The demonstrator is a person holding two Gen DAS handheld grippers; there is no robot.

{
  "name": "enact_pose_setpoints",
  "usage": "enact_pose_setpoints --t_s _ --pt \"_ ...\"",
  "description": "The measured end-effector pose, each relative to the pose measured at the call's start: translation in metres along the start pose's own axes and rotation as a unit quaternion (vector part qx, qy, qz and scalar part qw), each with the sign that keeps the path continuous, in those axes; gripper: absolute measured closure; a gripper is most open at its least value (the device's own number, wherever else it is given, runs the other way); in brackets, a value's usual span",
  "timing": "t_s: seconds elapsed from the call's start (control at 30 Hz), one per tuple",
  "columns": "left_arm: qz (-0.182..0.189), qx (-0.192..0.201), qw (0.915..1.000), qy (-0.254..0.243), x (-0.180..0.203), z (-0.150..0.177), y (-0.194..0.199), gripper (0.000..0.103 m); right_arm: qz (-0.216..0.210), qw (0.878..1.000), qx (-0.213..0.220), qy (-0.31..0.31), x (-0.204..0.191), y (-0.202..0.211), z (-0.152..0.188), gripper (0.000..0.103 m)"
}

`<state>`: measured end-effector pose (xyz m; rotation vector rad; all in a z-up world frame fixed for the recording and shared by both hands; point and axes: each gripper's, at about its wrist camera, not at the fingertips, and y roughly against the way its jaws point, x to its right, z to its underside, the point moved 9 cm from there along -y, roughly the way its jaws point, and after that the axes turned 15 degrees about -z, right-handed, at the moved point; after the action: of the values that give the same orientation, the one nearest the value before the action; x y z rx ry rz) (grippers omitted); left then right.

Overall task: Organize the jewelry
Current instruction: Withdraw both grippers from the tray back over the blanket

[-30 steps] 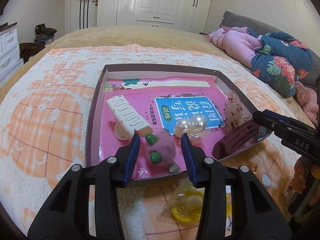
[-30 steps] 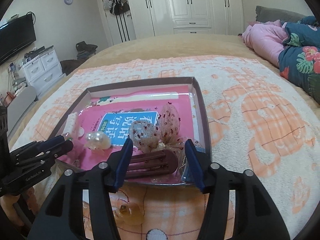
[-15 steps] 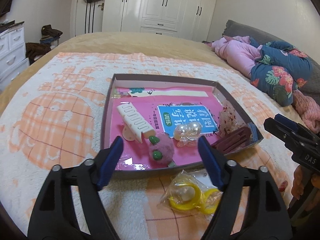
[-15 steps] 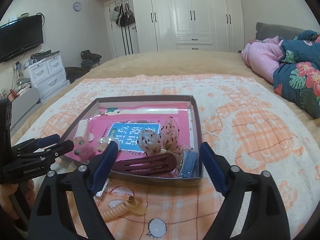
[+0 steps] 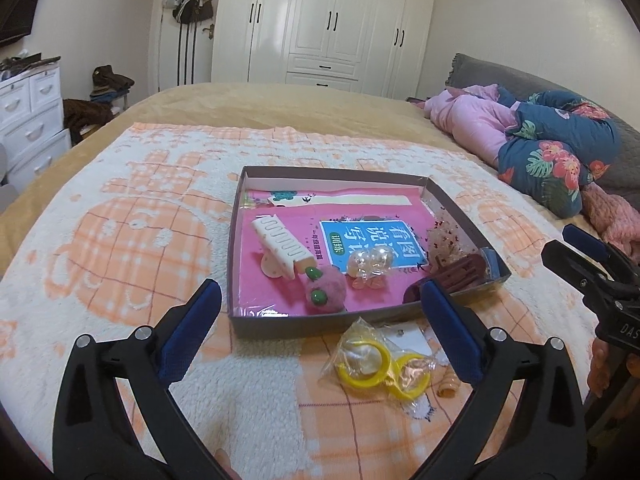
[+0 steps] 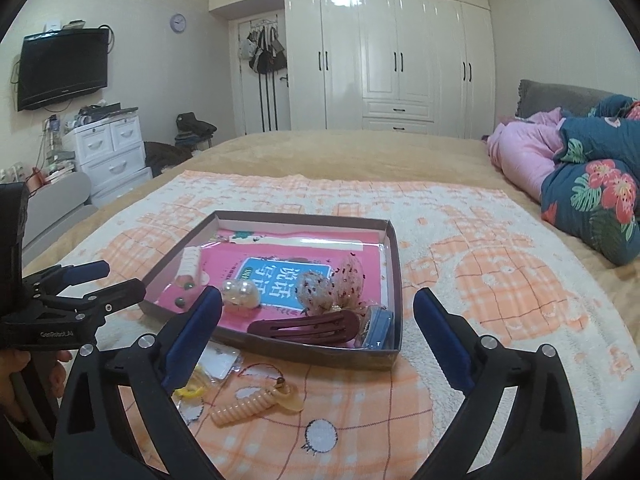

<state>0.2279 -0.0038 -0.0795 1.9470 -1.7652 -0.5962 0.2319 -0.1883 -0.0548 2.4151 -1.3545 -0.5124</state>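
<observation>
- A shallow cardboard box [image 5: 448,204] sits on the orange-and-white blanket [image 5: 132,248] on the bed, lined with a pink booklet [image 5: 360,240].
- Inside lie a white claw clip [image 5: 282,244], a pink pom-pom with green beads [image 5: 325,290], a clear pearl-bead piece [image 5: 370,260], a sequinned mesh bow [image 6: 332,288], a dark red snap clip [image 6: 306,328] and a small blue item [image 6: 378,330] in the near right corner.
- Outside, just before the near wall, lie yellow rings in a clear bag [image 5: 378,362] and a peach ridged clip [image 6: 256,402].
- The left gripper [image 5: 320,336] and right gripper [image 6: 318,340] have just been opening; both stand wide apart, holding nothing.
- The small blue item is half hidden behind the snap clip; I cannot tell what it is.
- The bag's contents are blurred by plastic.
</observation>
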Motion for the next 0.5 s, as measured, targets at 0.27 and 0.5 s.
enact_pose_setpoints --t_s 0.27,0.5 --pt "-0.003 0.006 1.0 0.002 -0.008 0.007 0.014 0.011 -0.009 1.0 0.002 0.018 -0.014 0.014 0.005 0.009" --pt "-0.001 0.008 1.0 -0.001 -0.013 0.017 0.025 0.011 -0.012 1.0 0.001 0.023 -0.02 0.026 0.011 0.009"
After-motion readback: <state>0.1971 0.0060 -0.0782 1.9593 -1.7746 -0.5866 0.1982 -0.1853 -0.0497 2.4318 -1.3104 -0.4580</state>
